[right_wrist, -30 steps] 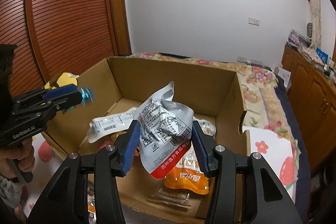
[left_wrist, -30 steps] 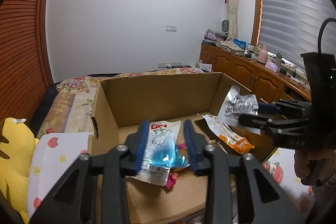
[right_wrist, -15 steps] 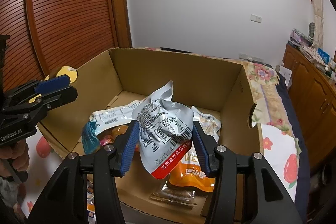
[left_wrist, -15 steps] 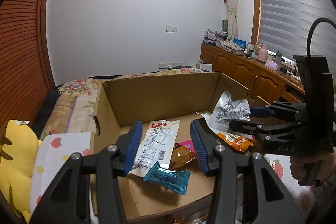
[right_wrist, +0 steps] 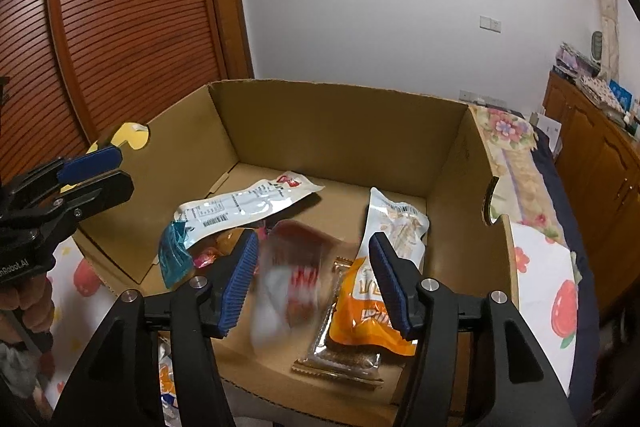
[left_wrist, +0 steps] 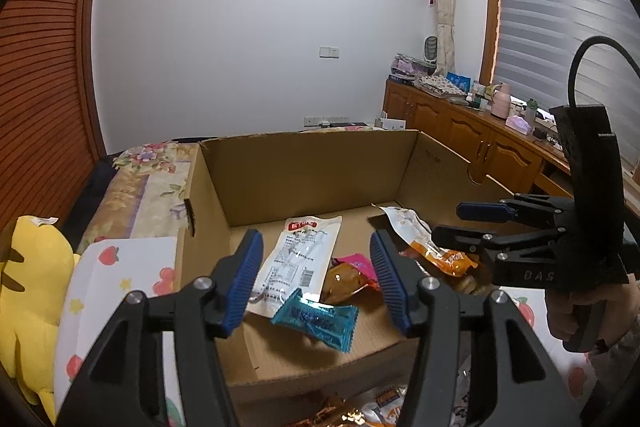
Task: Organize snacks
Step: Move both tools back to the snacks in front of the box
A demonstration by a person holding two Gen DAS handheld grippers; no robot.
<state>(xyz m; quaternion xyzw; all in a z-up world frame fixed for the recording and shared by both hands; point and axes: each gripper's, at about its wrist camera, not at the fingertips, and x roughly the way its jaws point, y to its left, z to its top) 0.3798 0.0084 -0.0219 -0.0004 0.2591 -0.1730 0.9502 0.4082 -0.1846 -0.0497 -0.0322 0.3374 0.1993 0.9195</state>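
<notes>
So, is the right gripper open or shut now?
Open. The right gripper has its blue pads wide apart, and the silver-red packet, blurred, is touching neither pad.

Soft, even indoor light in two fisheye views with dark rounded corners

Straight edges bow toward the rim, strongest from 9 to 12 o'clock. In the right wrist view a silver and red packet [right_wrist: 294, 279] is smeared by motion blur between the spread blue pads [right_wrist: 240, 277]; all else is sharp. Glare sits on the white pouch [right_wrist: 240, 205] and, in the left wrist view, on the teal wrapper [left_wrist: 316, 319], which casts a soft shadow at 6 o'clock on the cardboard box [left_wrist: 312, 167]. Window blinds [left_wrist: 560, 27] at 2 o'clock glow palely
</notes>
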